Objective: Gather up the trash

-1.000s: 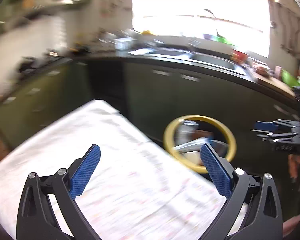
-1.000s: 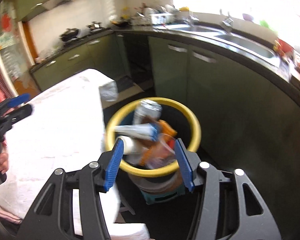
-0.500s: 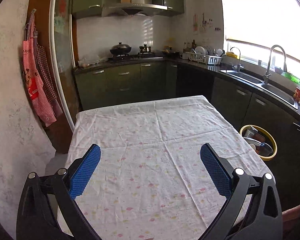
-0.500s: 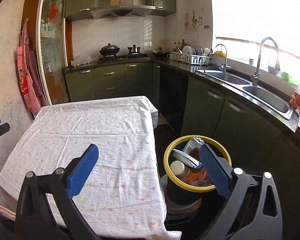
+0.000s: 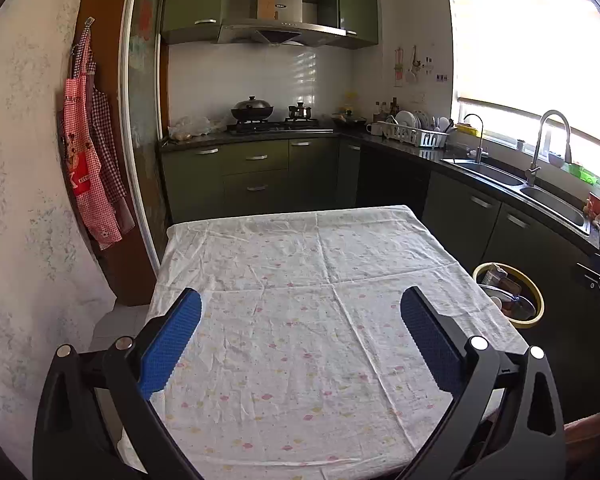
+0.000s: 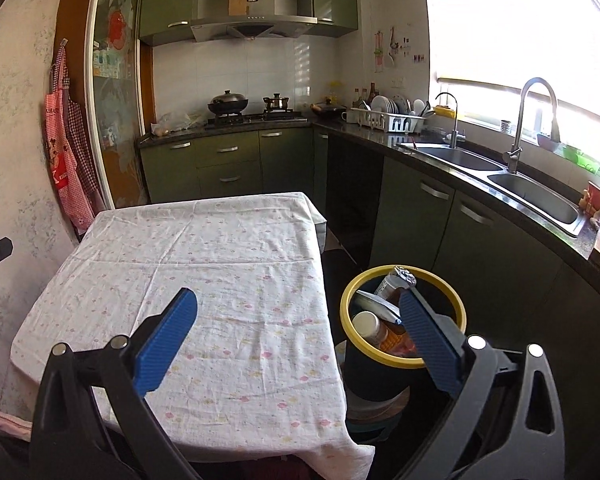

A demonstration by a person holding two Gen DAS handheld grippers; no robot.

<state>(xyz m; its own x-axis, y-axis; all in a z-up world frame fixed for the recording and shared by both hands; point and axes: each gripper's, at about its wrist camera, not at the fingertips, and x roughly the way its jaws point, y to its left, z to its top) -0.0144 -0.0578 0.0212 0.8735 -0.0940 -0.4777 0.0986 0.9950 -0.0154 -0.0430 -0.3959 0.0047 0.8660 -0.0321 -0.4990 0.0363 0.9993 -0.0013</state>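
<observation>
Hovering over a small kitchen table, both handheld tongs stand wide apart and hold nothing: the left gripper (image 5: pixel 300 336) frames the flowered tablecloth (image 5: pixel 300 280), and the right gripper (image 6: pixel 298 332) spans the cloth's right edge and the bin. The trash (image 6: pixel 384 320), a foil-topped bottle, a round lid and crumpled wrappers, sits piled inside the yellow-rimmed bin (image 6: pixel 404 364), on the floor at about four o'clock from the table in the right wrist view and at three o'clock, by the cloth's edge, in the left wrist view. No loose rubbish shows on the cloth, so the collecting looks close to done. The bin appears nearly full, and the right tong's right finger (image 6: pixel 428 340) overlaps its rim in the picture; a careless sweep downward could knock the bottle out or tip the bin, and a low pass over the table could snag the loose cloth and drag it. Compared with a second ago, the right tongs have spread from a narrower gap above the bin to full width, and both cameras have swung from the bin to the whole table and the stove (image 5: pixel 272 122) beyond.
</observation>
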